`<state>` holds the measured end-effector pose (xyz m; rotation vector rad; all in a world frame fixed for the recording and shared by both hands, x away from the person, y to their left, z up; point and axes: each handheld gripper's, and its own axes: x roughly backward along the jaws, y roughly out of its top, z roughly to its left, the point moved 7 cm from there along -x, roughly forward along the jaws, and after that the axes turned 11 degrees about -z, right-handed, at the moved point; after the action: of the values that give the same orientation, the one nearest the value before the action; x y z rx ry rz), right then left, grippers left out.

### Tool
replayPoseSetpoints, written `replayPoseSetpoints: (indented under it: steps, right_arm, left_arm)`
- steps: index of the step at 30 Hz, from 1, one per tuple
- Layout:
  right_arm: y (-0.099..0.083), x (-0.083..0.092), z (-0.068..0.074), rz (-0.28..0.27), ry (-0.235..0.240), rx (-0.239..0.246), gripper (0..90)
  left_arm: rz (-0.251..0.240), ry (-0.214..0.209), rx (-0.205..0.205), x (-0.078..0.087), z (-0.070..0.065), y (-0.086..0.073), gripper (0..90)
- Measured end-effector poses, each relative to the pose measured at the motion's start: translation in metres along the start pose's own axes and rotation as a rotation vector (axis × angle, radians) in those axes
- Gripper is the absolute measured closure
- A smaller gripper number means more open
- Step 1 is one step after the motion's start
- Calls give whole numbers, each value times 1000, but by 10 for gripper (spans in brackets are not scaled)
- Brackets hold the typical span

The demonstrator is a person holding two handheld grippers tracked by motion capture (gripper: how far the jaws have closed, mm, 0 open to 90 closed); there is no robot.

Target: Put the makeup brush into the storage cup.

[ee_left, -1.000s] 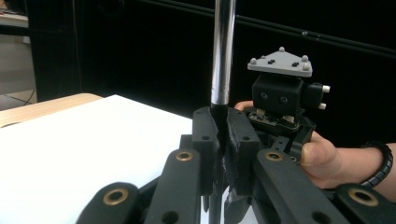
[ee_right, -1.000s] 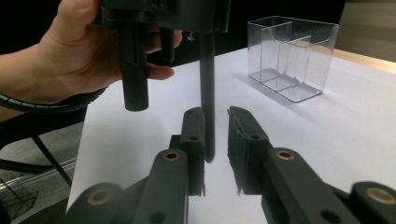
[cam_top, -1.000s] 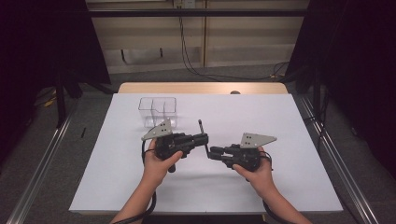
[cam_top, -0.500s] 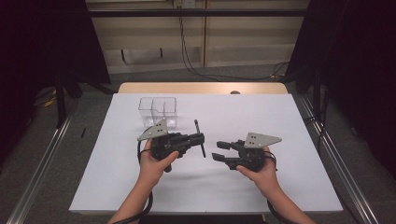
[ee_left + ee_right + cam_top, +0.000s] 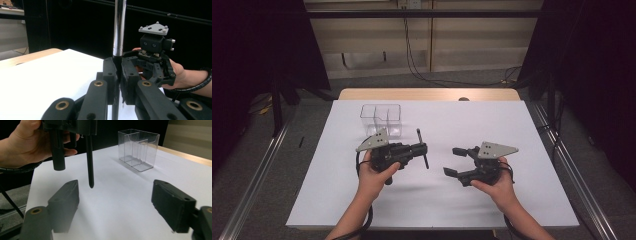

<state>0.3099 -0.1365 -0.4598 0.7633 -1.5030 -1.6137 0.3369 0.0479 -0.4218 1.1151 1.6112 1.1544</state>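
Slippage is the main worry here: the left hand-held black gripper (image 5: 419, 149) has its jaws pinched tight on a slim dark pen-like rod (image 5: 422, 148), gripped near the middle so both ends stick out free. In the high view the rod lies across the jaws, pointing roughly from 11 to 5 o'clock, above the white paper-covered table (image 5: 512, 200). The right hand-held black gripper (image 5: 455, 161) sits just at 3 o'clock of it, jaws spread wide and just now opening, nothing between them. The clear plastic two-compartment box (image 5: 381, 118) stands at 11 o'clock of the left gripper, nearby. Judging from this, a narrow round shaft could twist or slide in the pads if knocked. Aiming it into the box with the long free end leading could clip the thin rim and tip or shove the light container.
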Motion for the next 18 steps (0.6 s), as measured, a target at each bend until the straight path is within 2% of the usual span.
replayPoseSetpoints:
  steps: [3, 7, 18]
  right_arm:
    - [0, 3, -1, 6, -5, 8, 166]
    - [-1, 8, -5, 34, -24, 51, 121]
    - [-1, 23, -12, 38, -55, 53, 62]
  left_arm:
    - [1, 4, -2, 1, 1, 0, 836]
    - [2, 9, -2, 2, 2, -1, 837]
    - [3, 21, -7, 4, 5, -2, 836]
